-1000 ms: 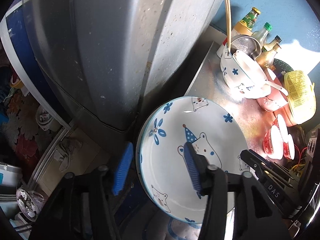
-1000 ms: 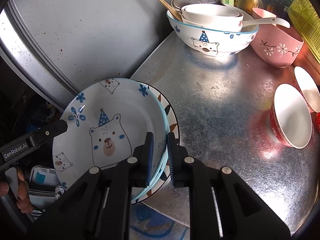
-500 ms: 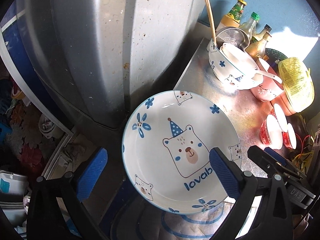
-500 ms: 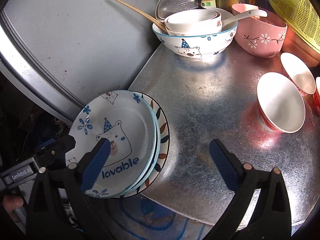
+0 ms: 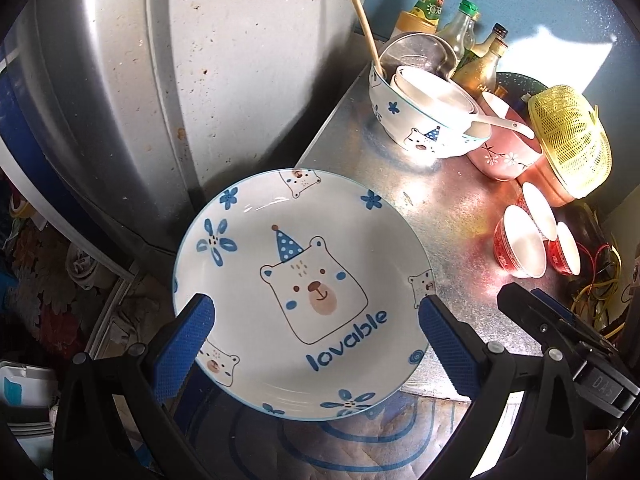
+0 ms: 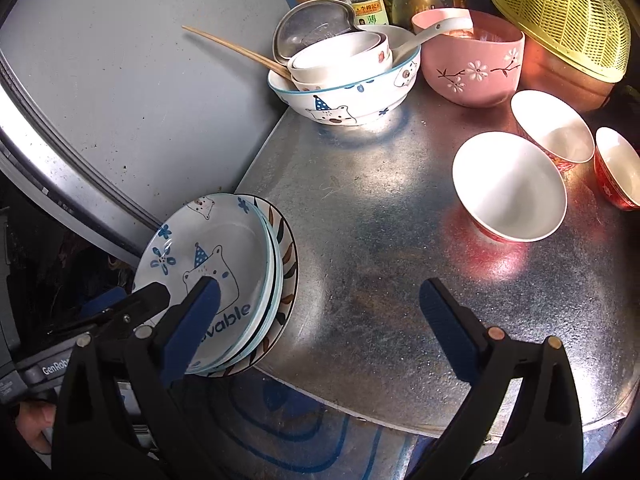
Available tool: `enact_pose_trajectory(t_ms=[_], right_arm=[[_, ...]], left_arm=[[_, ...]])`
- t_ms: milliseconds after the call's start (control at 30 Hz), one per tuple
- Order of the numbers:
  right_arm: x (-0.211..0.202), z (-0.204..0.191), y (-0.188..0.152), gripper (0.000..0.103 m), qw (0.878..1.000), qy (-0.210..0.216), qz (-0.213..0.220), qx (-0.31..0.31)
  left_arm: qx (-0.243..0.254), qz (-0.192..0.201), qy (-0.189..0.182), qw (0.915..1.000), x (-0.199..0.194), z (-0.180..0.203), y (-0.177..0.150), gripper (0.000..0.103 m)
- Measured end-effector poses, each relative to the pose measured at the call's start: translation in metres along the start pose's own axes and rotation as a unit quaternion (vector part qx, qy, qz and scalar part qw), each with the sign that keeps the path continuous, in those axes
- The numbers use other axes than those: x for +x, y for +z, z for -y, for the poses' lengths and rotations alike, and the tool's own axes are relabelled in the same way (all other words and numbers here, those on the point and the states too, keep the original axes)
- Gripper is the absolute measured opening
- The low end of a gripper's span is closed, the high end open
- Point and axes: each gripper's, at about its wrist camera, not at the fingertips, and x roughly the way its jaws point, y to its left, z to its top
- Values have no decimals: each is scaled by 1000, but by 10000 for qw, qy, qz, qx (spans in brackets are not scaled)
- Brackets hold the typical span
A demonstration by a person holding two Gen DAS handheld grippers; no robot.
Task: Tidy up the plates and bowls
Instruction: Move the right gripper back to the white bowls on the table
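A white bear-print plate tops a short stack of plates at the near left corner of the metal table, partly overhanging its edge. My left gripper hangs open above the plate's near half, pads clear of it. My right gripper is open too, beside the stack over bare metal. The big bear bowl holds smaller white bowls, chopsticks and a spoon. Next to it stands a pink flowered bowl. Three red bowls sit at the right.
A grey appliance wall rises close on the left of the table. Bottles and a steel lid stand at the back. A yellow mesh basket lies at the far right. Clutter covers the floor below left.
Both grippers have let go of the plate's rim, opened wide and drawn back and up. The plate now rests on the stack.
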Motion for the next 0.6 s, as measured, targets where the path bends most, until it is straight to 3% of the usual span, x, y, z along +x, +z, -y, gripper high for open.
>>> enact_pose_trajectory(t_ms=[600], right_arm=[[-28,52,-3,101,9986,-197,154,465]], left_arm=[[436,-150,-266,9986,10,55,0,102]])
